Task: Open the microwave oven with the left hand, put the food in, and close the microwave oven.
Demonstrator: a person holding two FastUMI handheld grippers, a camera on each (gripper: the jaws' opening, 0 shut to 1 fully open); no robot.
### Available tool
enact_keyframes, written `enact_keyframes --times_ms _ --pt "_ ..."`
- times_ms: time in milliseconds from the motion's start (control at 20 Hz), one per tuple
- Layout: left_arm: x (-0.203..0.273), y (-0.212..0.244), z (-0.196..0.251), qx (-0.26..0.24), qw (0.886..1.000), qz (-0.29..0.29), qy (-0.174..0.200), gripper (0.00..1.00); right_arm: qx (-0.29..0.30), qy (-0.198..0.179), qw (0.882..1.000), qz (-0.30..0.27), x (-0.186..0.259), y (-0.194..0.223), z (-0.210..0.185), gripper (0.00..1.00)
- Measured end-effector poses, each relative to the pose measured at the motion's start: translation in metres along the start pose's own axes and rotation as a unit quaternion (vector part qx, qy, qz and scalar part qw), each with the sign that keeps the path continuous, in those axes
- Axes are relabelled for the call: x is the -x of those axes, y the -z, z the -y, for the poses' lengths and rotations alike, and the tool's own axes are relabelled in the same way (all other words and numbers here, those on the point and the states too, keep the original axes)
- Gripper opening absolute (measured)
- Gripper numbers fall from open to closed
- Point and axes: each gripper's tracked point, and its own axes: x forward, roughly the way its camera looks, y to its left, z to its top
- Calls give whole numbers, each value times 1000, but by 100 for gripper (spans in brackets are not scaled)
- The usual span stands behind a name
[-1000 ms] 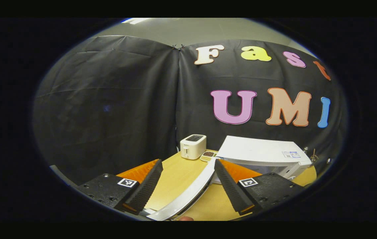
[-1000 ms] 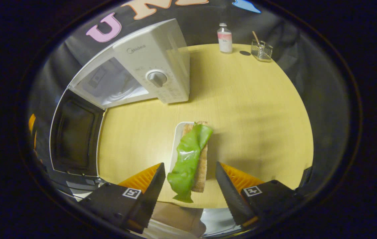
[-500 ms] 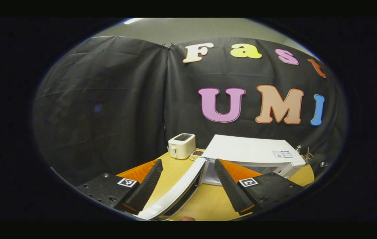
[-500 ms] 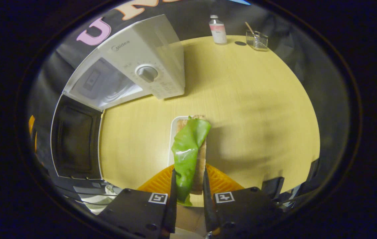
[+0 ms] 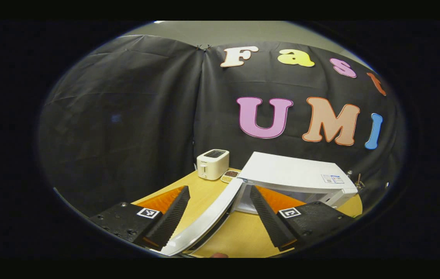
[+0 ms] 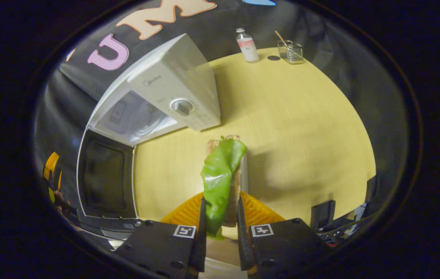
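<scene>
Left claw (image 5: 220, 211) gapes wide by the microwave door (image 5: 204, 223); right claw (image 6: 220, 228) seemingly pinches the sandwich (image 6: 221, 178).

toaster (image 5: 213, 164) sits left of the microwave (image 5: 297, 179); bottle (image 6: 246, 45) and rack (image 6: 290, 52) behind on table (image 6: 301, 116).

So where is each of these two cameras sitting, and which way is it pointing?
Left gripper view: rides on the left tool, low by the table, looking level along its open fingers past the microwave door toward the toaster.
Right gripper view: rides on the right tool, looking down at the table, fingers closed on the food.
Both share the microwave and its open door.
</scene>
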Motion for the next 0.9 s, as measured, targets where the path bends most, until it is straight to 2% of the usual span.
enact_keyframes --times_ms 200,400,450,700,850,900 --pt "-10 -3 -11 -8 1000 1 8 96 -5 -28 999 21 17 -3 -33 37" --pt "-16 -5 -17 -20 999 -1 35 95 -26 -72 996 45 21 -1 -85 37" --pt "-18 -6 -18 -20 999 -2 44 94 -35 -86 994 51 21 1 -99 31" --pt "-13 -8 -27 -39 997 -7 71 95 -79 -157 981 78 11 8 -178 30" --pt "-12 -5 -26 -31 996 -10 84 94 -99 -193 971 102 -4 5 -217 30" --pt "-10 -2 -23 -27 995 -12 92 95 -105 -200 968 110 -11 4 -226 37"
